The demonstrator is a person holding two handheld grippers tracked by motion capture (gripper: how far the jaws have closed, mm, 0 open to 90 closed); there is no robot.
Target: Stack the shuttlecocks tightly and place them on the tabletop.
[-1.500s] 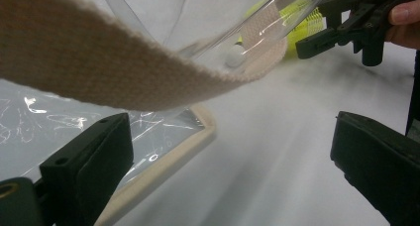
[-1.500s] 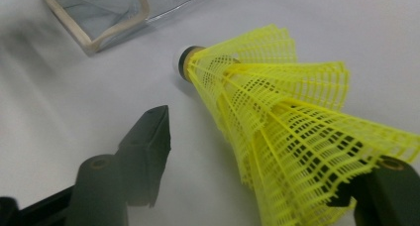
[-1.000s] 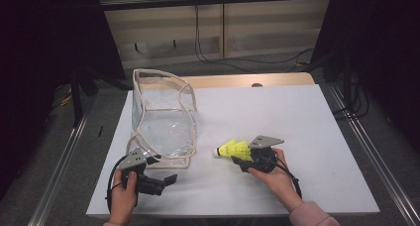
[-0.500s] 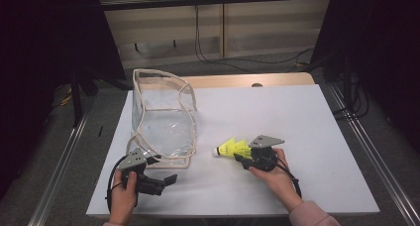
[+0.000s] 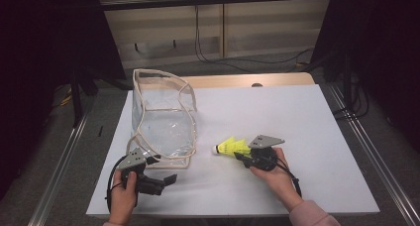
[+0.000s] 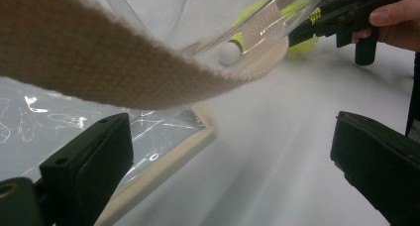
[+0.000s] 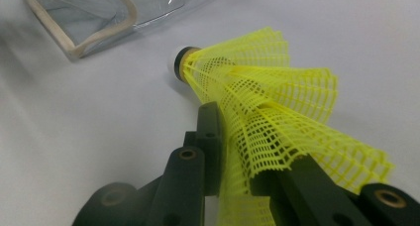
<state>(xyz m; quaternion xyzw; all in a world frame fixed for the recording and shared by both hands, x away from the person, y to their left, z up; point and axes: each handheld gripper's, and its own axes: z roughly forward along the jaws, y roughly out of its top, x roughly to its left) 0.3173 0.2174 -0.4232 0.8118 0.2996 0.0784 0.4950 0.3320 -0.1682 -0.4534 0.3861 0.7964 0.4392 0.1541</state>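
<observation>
Right claw [image 5: 238,153] closed on yellow mesh-skirted plastic shuttlecock [image 5: 230,147] — skirt pinched flat between both jaws, jaws just drawn in onto it. Shuttlecock held low over white table [image 5: 307,137], white cork tip pointing toward clear plastic bag with beige webbing trim [image 5: 163,122], near but apart from bag. In right claw view, shuttlecock [image 7: 257,102] skirt crumpled between jaws; bag corner [image 7: 84,18] lying at upper left. Left claw [image 5: 166,180] open, jaws wide apart, nothing gripped — positioned just beside bag's near bottom edge. In left claw view, beige webbing strap [image 6: 124,72] crossing above open jaws.
</observation>
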